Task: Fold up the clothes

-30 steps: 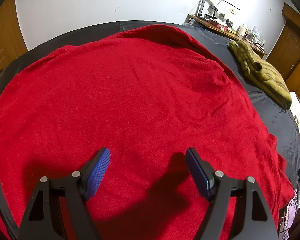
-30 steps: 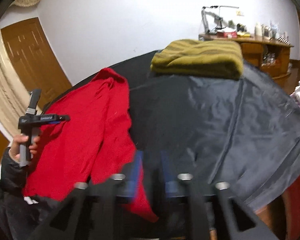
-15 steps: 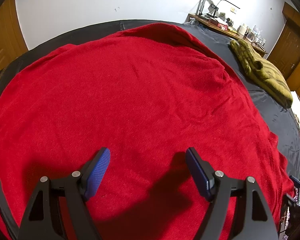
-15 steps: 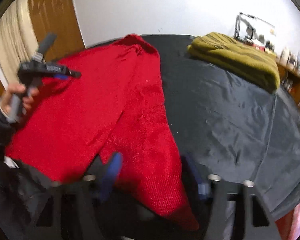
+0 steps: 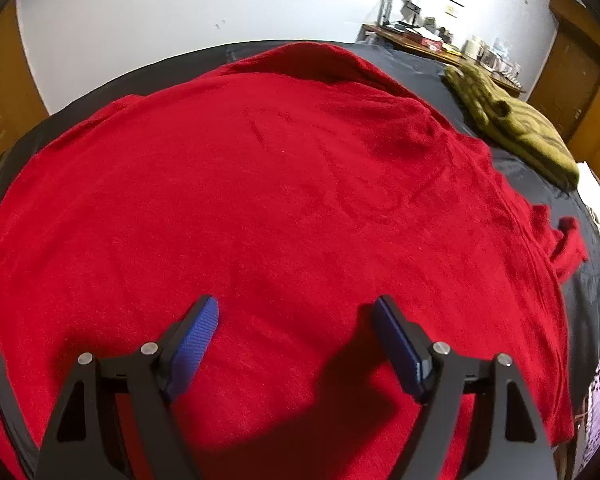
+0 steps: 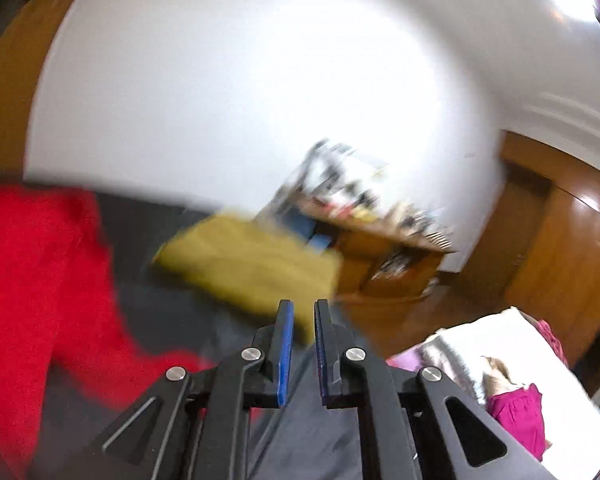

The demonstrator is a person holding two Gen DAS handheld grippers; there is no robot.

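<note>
In the left wrist view, the left gripper (image 5: pixel 294 344) is hovering low over the red sweater (image 5: pixel 260 184), its jaws standing wide apart with nothing between them; the blue pads (image 5: pixel 192 344) are casting shadows on the knit just below. The sweater is lying spread across the dark sheet (image 5: pixel 432 68), its long axis running from under the jaws away toward the far wall. One sleeve end (image 5: pixel 568 240) is curling at the right edge, well apart from these jaws. Further off to the right, a folded olive garment (image 5: pixel 512 128) is sitting on the same sheet. The left hand is the nearer to the sweater's body, so I judge it placed to pin or take the near hem.

In the right wrist view (badly smeared by motion), the right gripper (image 6: pixel 303 344) is pointing out over the dark sheet (image 6: pixel 312 440), its jaws drawn nearly together, and no cloth is showing in the thin gap. The red sweater (image 6: pixel 36 280) is lying to the left of these jaws and below them, the olive garment (image 6: pixel 252 264) ahead. No containers are showing; at lower right a white surface (image 6: pixel 512 344) is carrying a magenta cloth (image 6: pixel 520 412).
</note>
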